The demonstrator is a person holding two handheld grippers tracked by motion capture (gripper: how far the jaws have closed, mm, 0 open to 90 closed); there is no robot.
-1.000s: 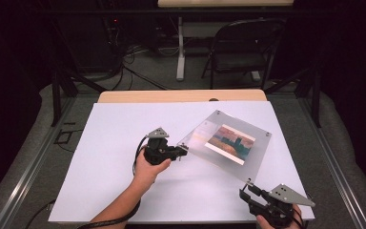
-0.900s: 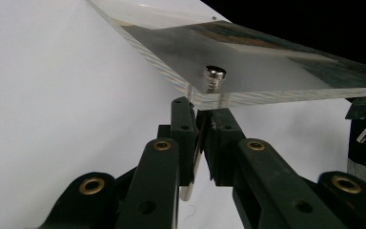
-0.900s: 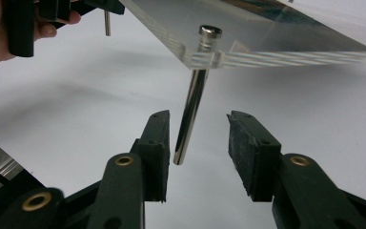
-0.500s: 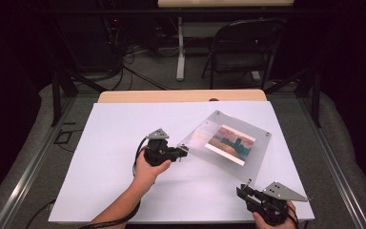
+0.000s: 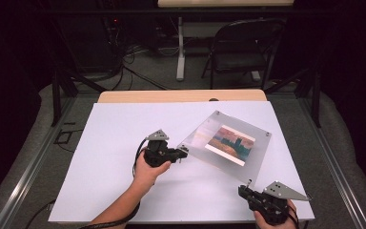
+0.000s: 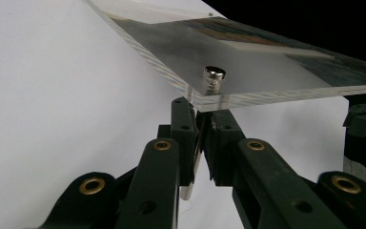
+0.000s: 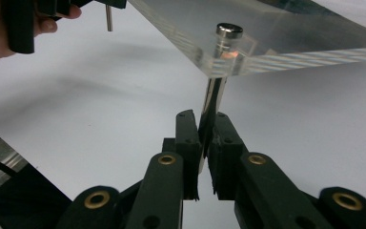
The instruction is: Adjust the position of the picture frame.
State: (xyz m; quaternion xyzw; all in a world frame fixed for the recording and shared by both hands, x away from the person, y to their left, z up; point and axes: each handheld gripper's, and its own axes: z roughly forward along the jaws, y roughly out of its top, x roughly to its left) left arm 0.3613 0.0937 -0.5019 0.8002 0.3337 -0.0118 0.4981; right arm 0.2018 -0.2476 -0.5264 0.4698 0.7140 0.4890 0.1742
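Note:
A clear acrylic picture frame (image 5: 226, 140) with a colourful print inside is held tilted above the white table (image 5: 100, 167). My left gripper (image 5: 185, 151) (image 6: 202, 129) is shut on the thin metal post (image 6: 190, 188) under the frame's left corner, below a silver bolt head (image 6: 214, 74). My right gripper (image 5: 244, 188) (image 7: 206, 129) has just been closing and now pinches the metal post (image 7: 214, 95) under the near corner, beneath its silver cap (image 7: 229, 31). In the right gripper view the left hand (image 7: 0, 28) appears at the upper left.
The white sheet covers the table, with a wooden strip (image 5: 181, 96) along the far edge. A black chair (image 5: 240, 47) and floor cables (image 5: 138, 62) lie beyond the table. Metal rails (image 5: 24, 171) flank both sides.
The right gripper's jaws have closed onto the post at the frame's near corner. The left gripper and the frame have kept still.

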